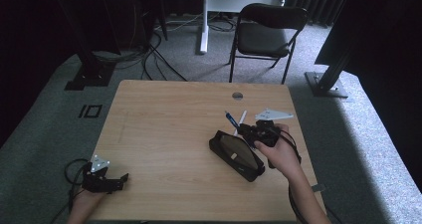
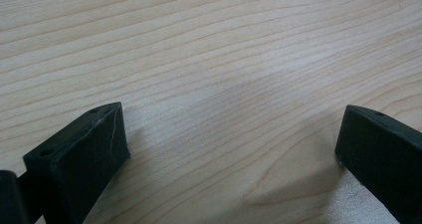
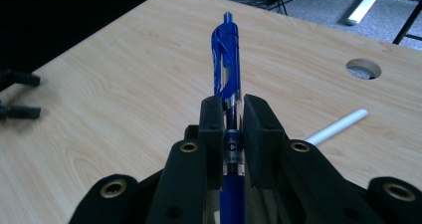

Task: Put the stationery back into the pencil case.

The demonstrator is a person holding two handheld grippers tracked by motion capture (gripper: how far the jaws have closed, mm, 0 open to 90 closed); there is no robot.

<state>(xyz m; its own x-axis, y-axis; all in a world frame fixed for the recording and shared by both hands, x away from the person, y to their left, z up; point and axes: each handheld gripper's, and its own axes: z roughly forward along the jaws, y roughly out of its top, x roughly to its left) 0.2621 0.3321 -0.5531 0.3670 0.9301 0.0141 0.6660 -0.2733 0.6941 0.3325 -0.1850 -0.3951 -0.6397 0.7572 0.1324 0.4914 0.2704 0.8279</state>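
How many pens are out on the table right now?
2. A blue pen is clamped in the right gripper; a white pen lies on the table beside it. The black case may hide more.

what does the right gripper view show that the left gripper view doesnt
Right gripper view: the right tongs shut on a blue click pen, a white plastic pen lying beyond, and a round cable hole.

Left gripper view: the left tongs open with bare wood between the jaws.

Both: the light wooden table.
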